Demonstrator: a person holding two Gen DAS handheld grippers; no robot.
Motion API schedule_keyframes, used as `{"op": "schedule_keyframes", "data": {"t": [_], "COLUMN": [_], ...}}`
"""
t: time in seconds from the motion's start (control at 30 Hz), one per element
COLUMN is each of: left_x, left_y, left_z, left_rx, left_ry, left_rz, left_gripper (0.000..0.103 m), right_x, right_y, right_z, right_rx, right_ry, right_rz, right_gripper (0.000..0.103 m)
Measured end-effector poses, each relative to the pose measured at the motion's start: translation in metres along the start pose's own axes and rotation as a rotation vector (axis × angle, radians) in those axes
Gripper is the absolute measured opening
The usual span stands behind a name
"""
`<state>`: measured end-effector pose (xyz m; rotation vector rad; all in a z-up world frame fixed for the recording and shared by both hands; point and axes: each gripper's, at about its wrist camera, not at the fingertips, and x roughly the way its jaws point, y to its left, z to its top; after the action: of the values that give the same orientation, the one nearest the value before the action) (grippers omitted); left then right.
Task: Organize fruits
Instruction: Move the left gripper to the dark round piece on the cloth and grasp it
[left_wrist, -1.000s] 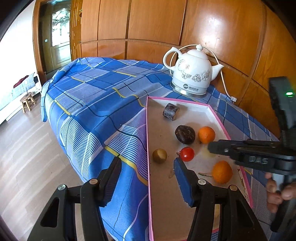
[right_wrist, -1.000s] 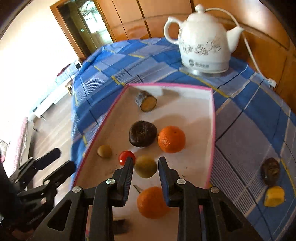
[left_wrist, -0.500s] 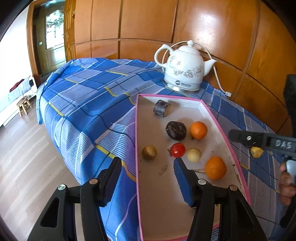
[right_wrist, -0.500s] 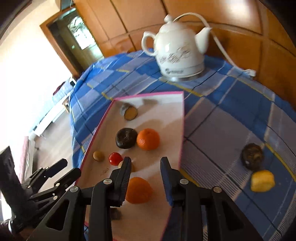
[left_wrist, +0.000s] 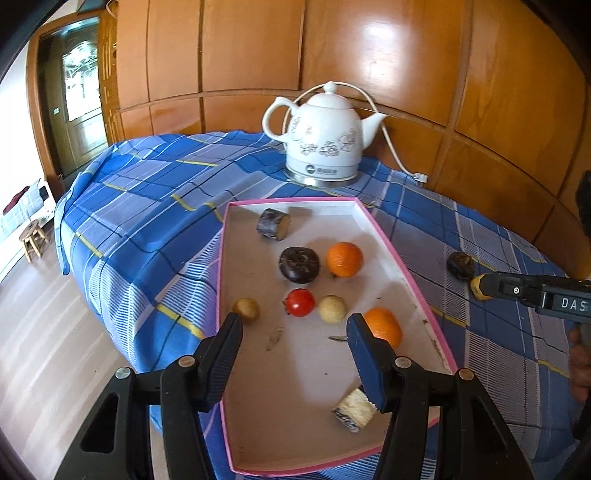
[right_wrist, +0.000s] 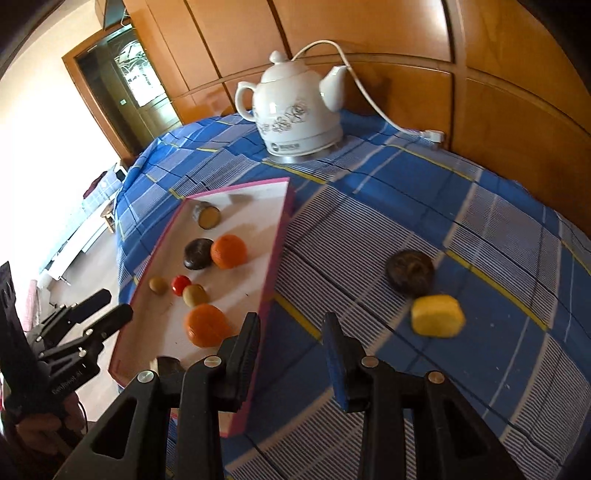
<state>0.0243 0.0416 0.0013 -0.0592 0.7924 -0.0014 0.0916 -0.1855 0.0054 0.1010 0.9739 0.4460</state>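
The blue checked cloth (right_wrist: 424, 206) carries a white kettle (right_wrist: 295, 110) at 12 o'clock. The pink-rimmed tray (left_wrist: 406, 266) holds two oranges (left_wrist: 344, 259), a tomato (left_wrist: 300, 302) and other fruits. The left gripper (left_wrist: 293, 325) stands half-wide, empty. The right gripper (right_wrist: 290, 326), narrow and empty, hangs over cloth; a yellow piece (right_wrist: 437, 315) lies at 3 o'clock.

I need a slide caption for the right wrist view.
Open right gripper over blue checked tablecloth, between pink-rimmed fruit tray and yellow fruit piece.
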Motion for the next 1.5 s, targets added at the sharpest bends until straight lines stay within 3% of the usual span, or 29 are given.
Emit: {"op": "schedule_keyframes", "data": {"t": [0.73, 1.03, 1.27, 1.5], "left_x": [0.003, 0.01, 0.017, 0.044], "left_y": [-0.047, -0.071, -0.101, -0.145], "left_z": [0.005, 0.013, 0.034, 0.046], "left_rx": [0.119, 0.18, 0.211, 0.257], "left_ry": [0.016, 0.024, 0.04, 0.111], "left_rz": [-0.043, -0.067, -0.148, -0.234], "left_gripper": [0.062, 0.062, 0.061, 0.054], "right_x": [-0.05, -0.059, -0.059, -0.055], "right_y": [-0.068, -0.124, -0.164, -0.165], "right_z": [-0.017, -0.03, -0.041, -0.041], "right_rx": [0.032, 0.11, 0.264, 0.257], "right_ry": [-0.028, -0.029, -0.028, 0.003], "right_rz": [-0.148, -0.245, -0.261, -0.26], "right_gripper": [0.035, 0.035, 0.035, 0.035]}}
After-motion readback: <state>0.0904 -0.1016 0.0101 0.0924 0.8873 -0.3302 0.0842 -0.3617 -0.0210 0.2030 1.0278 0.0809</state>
